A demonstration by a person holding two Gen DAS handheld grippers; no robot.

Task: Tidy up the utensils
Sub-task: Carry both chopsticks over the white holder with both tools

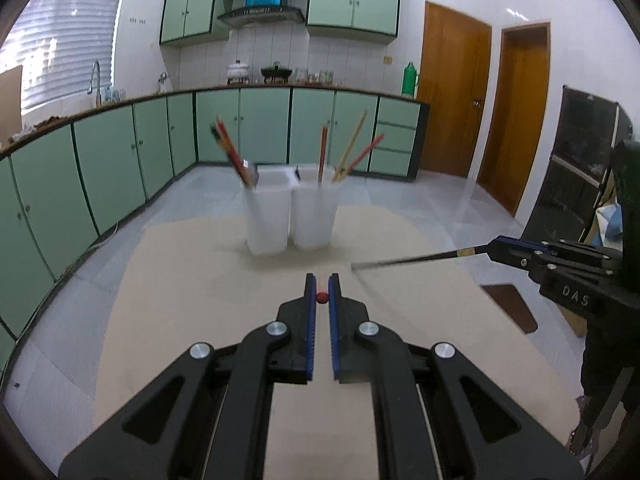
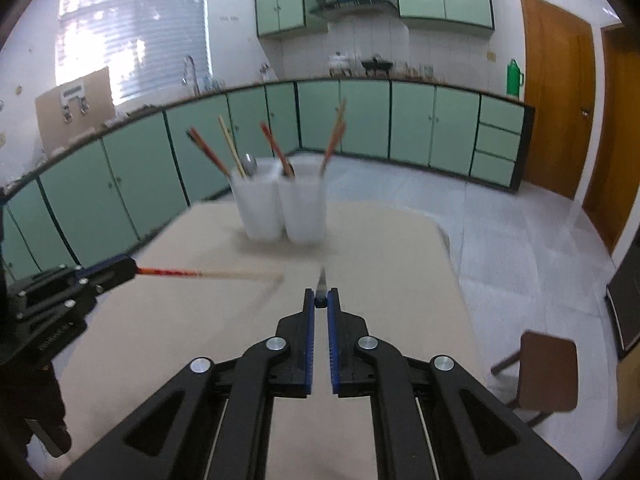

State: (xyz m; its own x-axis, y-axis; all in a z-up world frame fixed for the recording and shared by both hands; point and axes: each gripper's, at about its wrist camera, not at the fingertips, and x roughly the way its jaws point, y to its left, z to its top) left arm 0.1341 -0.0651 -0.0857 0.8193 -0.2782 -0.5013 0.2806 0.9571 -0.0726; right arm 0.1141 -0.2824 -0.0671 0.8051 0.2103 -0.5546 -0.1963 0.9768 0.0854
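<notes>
Only legible lettering: white capitals "DAS" on the black body of the right gripper (image 1: 486, 251), seen from the left wrist view. Similar lettering on the left gripper (image 2: 134, 270) too blurred to read.

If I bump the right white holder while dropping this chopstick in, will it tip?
Possibly. The right holder is tall, narrow, probably light plastic, and its chopsticks lean outward above the rim. The left holder alongside may brace it.

Kitchen; green cabinets (image 1: 260, 124), range hood (image 1: 260, 14)
</notes>
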